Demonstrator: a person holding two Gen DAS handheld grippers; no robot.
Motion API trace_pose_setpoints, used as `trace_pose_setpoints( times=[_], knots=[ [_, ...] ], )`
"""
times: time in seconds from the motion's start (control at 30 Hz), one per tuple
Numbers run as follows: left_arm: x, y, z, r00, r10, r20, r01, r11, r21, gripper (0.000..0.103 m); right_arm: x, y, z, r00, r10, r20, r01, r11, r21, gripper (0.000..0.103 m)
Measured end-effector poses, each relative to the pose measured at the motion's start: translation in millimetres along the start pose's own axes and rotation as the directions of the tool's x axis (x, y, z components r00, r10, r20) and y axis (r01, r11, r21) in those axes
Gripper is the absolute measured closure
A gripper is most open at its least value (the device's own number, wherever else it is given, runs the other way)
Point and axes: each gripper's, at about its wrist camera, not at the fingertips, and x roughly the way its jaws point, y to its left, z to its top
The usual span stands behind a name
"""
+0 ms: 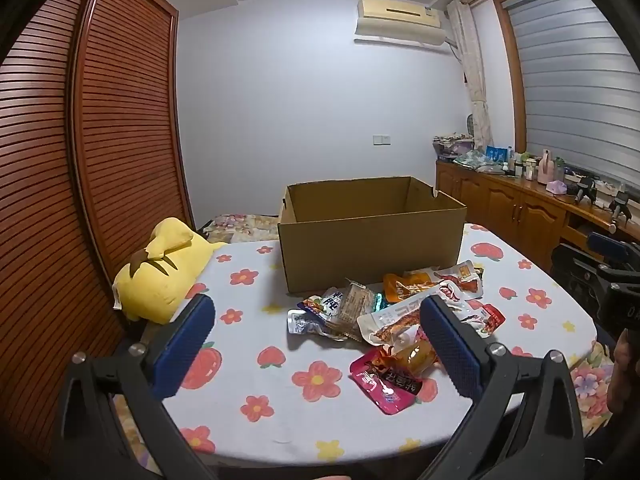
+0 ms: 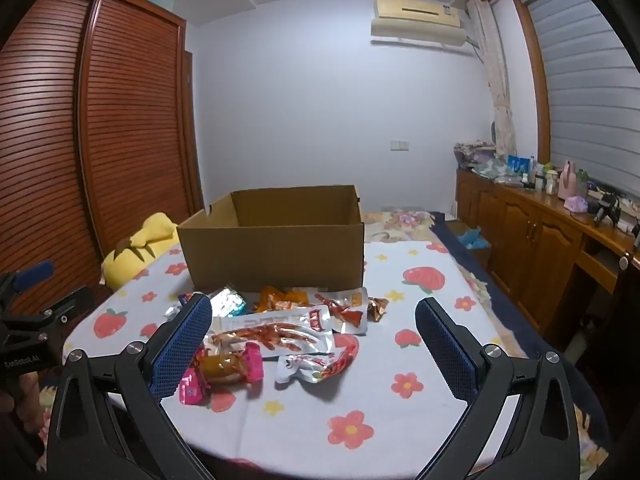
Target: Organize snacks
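Cardboard makes up the biggest thing on the bench [image 1: 256,400]: an open-topped box [image 1: 370,254] standing upright at the far middle of the flowered cloth, its long side running left to right and its opening facing up. To its left, at the bench's edge, lies a yellow plush toy [image 1: 164,270].

Just in front of the box, touching its near wall in places, the snack packets [image 1: 394,312] lie in a loose, overlapping heap spread left to right. Largest among them is a white flat pouch [image 2: 276,330] with a red picture, lying flat with its long axis left to right. Beyond it, against the box, are orange packets [image 2: 282,299]. Nearest in the heap is a pink packet [image 1: 386,384], flat, its long axis slanting from near right to far left.

In the left wrist view the left gripper [image 1: 316,344] hangs with its jaws wide apart and nothing between the pads; the heap sits ahead and toward its right finger [image 1: 450,346], which overlaps the packets in view. In the right wrist view the right gripper [image 2: 314,344] is likewise spread wide and empty, with the white pouch and the pink packet [image 2: 224,372] lying between and just beyond its fingers, closer to the left finger [image 2: 182,346].
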Motion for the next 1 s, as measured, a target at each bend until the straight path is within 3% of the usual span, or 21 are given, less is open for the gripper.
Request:
trace_pose_setpoints(
  times=[1.0],
  knots=[
    [-7.8, -3.6, 5.8, 1.000, -0.003, 0.012, 0.003, 1.000, 0.008, 0.000, -1.8, 2.1, -0.8, 1.000, -0.007, 0.002, 0.007, 1.000, -0.001, 0.000]
  ],
)
